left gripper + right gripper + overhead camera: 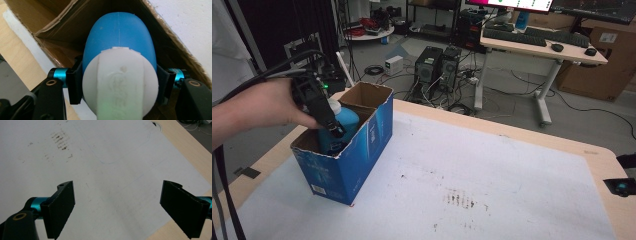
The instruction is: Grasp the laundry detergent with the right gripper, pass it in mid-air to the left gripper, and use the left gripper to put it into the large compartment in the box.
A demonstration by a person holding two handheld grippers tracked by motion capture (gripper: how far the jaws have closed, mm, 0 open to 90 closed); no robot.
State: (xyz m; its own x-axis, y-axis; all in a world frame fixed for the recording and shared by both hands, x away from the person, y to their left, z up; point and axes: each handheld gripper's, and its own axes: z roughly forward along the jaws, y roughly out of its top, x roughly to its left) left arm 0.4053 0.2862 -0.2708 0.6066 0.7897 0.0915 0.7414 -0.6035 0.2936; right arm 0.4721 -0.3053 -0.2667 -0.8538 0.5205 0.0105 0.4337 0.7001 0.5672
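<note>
A blue bottle (346,120) with a white cap (120,82) stands in the near compartment of an open blue cardboard box (357,160) at the table's left. My left gripper (333,131) reaches down into the box, shut on the bottle just under its cap; both pads (75,83) press its sides. My right gripper (125,207) hangs open over the white mat, nothing between its jaws. A piece of the right gripper (622,186) pokes in at the high view's right edge.
A white mat (462,175) with dark smudges (459,199) covers the wooden table. The box's far compartment (368,96) holds nothing I can see. Beyond the table stand computer towers (437,65) and a desk (542,45) with a keyboard.
</note>
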